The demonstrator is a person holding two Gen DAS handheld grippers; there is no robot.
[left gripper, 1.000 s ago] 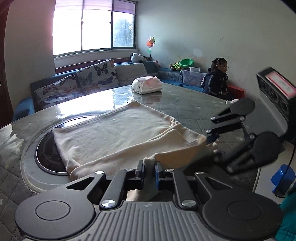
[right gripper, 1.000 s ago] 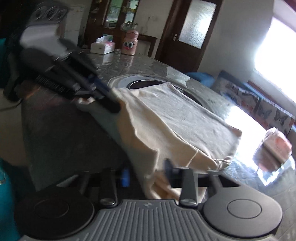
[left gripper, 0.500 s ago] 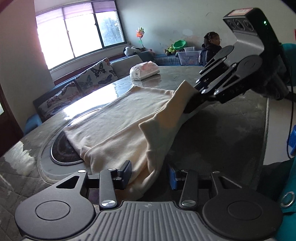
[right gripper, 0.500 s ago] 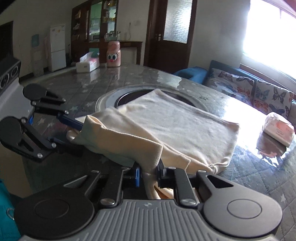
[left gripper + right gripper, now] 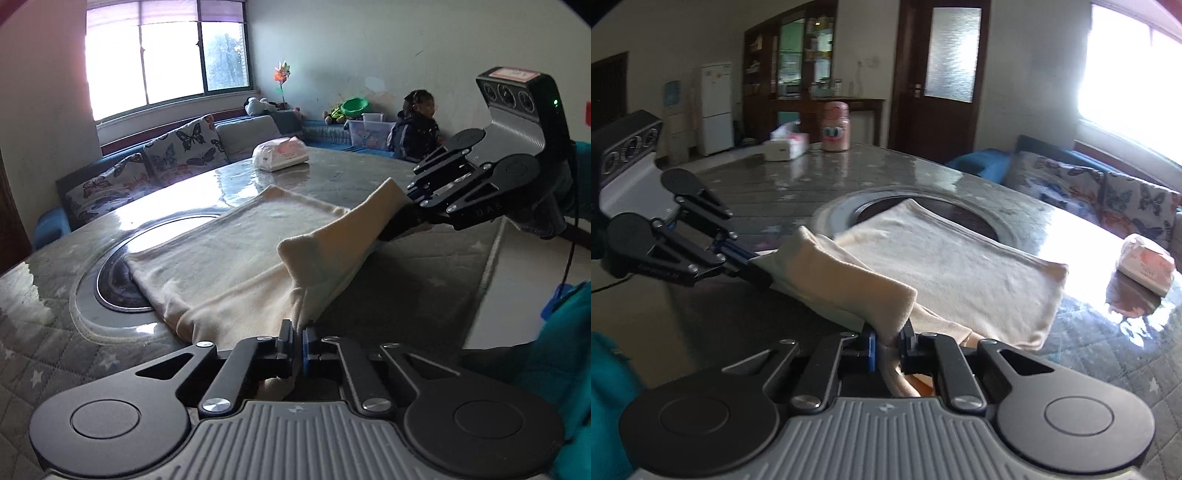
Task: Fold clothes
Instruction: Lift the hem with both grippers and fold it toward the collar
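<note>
Left tongs: the left gripper (image 5: 298,338) is being kept clamped on the near edge of the cream cloth (image 5: 236,254). Its jaws have just been closing, and the cloth is being pinched between them.
Right tongs: the right gripper (image 5: 886,341) is being kept clamped on another bit of the same edge. Its jaws have just been closing too, with cloth bunched between them.
Cloth: it is being held up off the table (image 5: 424,280) along the near edge, between the two grippers. A soft fold is being made there. The rest of the cloth is being left flat on the table.
Round ring: a dark round plate (image 5: 118,280) is set in the table top, and one end of the cloth is lying over part of it.
Table: a grey quilted cover with small stars is spread on it.
Things far off on the table: a white and pink pack (image 5: 280,153) is sitting well apart from the cloth. From the right wrist, a pink jar with eyes (image 5: 835,127) and a tissue box (image 5: 786,146) are being seen at the far side.
Sofa: butterfly cushions (image 5: 184,146) are lined up under the window.
Person: someone in a dark coat (image 5: 415,131) is being seen by the far wall.
</note>
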